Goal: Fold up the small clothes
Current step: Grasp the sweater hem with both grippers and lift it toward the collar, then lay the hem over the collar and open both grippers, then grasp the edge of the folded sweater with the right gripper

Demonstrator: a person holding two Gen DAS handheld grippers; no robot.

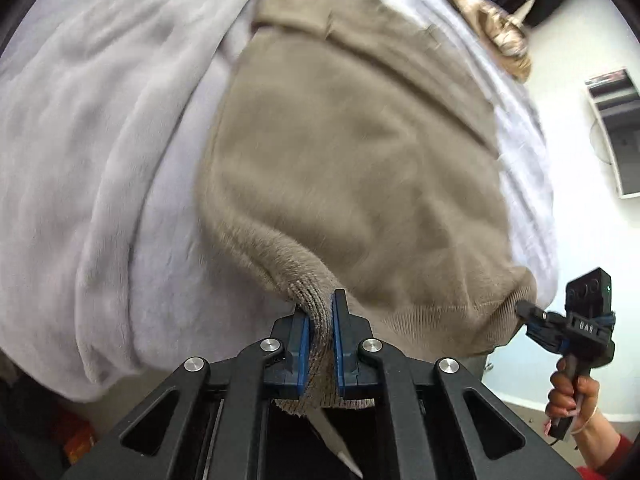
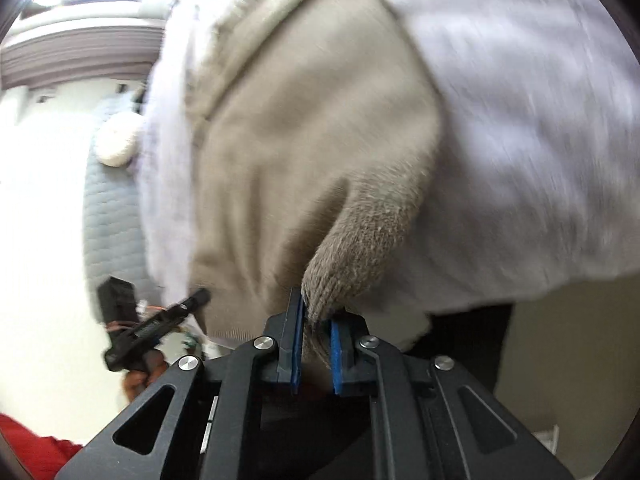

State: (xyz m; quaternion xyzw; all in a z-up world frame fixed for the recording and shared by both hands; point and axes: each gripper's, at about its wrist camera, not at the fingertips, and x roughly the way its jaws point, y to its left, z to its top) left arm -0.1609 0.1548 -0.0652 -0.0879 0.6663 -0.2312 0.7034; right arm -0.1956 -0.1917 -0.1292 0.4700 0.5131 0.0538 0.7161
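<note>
Sweater (image 1: 352,160) held by both near hem corners — its length runs away from us across the bed.

We have the left gripper (image 1: 321,320) clamped on the ribbed hem at the near left corner, cloth bunched between its blue pads, and the right gripper (image 2: 314,320) clamped the same way on the near right corner; in the left wrist view the right one shows at the far right of the hem, a hand (image 1: 572,396) round its handle. The beige sweater lies spread on the pale blanket (image 1: 100,160), its body stretching from our grippers toward the far end, where a folded band crosses it. So the long axis points straight ahead and both grips sit level on the near edge — we judge the fold goes forward, near hem carried over toward the far end, both hands together.
</note>
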